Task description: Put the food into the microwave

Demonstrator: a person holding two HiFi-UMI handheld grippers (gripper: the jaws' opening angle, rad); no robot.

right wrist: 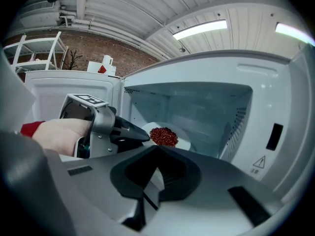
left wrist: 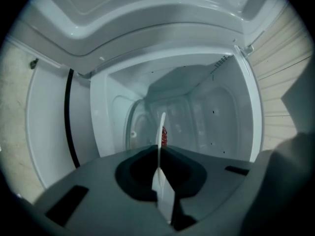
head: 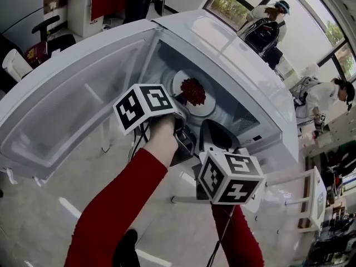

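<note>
A white plate (head: 207,105) with a heap of red food (head: 193,90) hangs inside the open white microwave (head: 239,60). My left gripper (head: 179,100) is shut on the plate's near rim. In the left gripper view the plate (left wrist: 162,132) stands edge-on between the jaws, with the red food (left wrist: 164,135) just beside it. My right gripper (head: 211,131) stays outside the opening, to the right of the left one, jaws together and nothing in them. The right gripper view shows the left gripper (right wrist: 140,134) reaching into the cavity, with the plate (right wrist: 185,143) and the food (right wrist: 163,136).
The microwave door (head: 72,104) stands swung wide open to the left. The control panel side with a warning label (right wrist: 259,162) is on the right. A white rack (head: 311,199) stands to the right. Two people (head: 266,26) are by the windows behind.
</note>
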